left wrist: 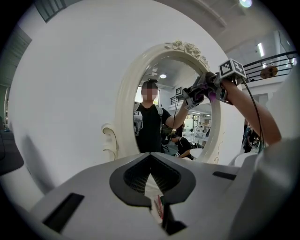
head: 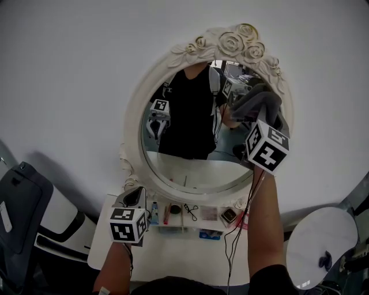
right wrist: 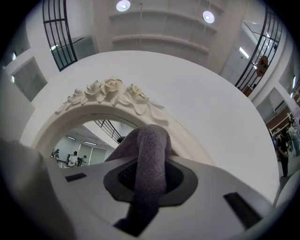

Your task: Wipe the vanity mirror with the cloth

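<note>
Over a cluttered white desk [head: 179, 253], a fuzzy grey cloth [head: 253, 101] is squeezed in the right tool [head: 266, 118] at the round rose-trimmed mirror [head: 190, 167]; the left tool [head: 134, 194] is closed, empty.

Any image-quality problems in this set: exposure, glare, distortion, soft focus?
Head view: dim and flat, darkened corners, a soft shadow on the wall lower left of the vanity mirror, no glare on its glass. Left gripper view: strong fisheye bending, black corners, a mosaic patch over the reflected face. Right gripper view: same fisheye, ceiling lamps blown out, near end of the cloth slightly soft.
</note>
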Demonstrator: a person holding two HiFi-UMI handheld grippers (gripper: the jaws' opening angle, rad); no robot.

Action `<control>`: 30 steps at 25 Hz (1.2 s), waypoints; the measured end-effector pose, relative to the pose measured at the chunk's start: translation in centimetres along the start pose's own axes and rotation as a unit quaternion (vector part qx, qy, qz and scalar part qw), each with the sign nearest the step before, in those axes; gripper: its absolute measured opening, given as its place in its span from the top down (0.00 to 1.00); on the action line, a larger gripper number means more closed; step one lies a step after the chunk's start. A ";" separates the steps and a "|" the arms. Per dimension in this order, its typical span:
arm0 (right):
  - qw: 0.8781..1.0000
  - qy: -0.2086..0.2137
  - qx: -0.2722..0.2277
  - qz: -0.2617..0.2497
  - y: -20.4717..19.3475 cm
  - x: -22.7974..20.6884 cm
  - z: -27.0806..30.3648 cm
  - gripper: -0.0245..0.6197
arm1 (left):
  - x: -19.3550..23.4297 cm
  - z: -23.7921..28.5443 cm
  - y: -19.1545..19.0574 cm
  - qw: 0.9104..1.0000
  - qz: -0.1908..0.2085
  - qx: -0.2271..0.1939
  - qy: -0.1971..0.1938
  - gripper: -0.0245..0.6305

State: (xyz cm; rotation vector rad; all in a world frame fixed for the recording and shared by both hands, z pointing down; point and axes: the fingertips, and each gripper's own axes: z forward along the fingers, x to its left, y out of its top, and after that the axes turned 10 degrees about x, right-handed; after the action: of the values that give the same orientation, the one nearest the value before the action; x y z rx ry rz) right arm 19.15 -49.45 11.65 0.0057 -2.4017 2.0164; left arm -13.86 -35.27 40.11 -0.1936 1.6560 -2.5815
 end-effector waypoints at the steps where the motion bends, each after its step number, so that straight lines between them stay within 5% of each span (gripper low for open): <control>1: 1.000 0.002 -0.008 -0.008 1.0 0.9 0.1 0.86 | 0.3 -0.2 -0.1 1.000 0.000 0.000 0.003 0.96; 6: 0.997 0.003 -0.045 -0.065 5.0 5.7 0.0 0.87 | 2.2 -1.6 -0.5 1.000 -0.006 -0.003 0.019 0.96; 13: 0.991 0.067 -0.066 -0.092 6.3 13.6 -0.5 0.87 | 5.1 -4.3 -1.5 0.998 -0.026 -0.012 0.050 0.96; 24: 0.964 0.155 -0.052 -0.209 0.0 27.9 -3.2 0.87 | 9.1 -8.3 -4.2 0.993 -0.059 -0.008 0.099 0.96; 30: 0.952 0.148 -0.053 -0.262 -2.4 28.2 -3.6 0.87 | 7.7 -7.6 -4.4 0.995 -0.048 0.002 0.088 0.96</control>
State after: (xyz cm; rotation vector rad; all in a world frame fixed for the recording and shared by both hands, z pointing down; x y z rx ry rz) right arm -9.04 -46.32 14.87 0.2850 -2.0387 1.5287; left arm -22.55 -27.58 41.53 -0.0462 1.7387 -2.7439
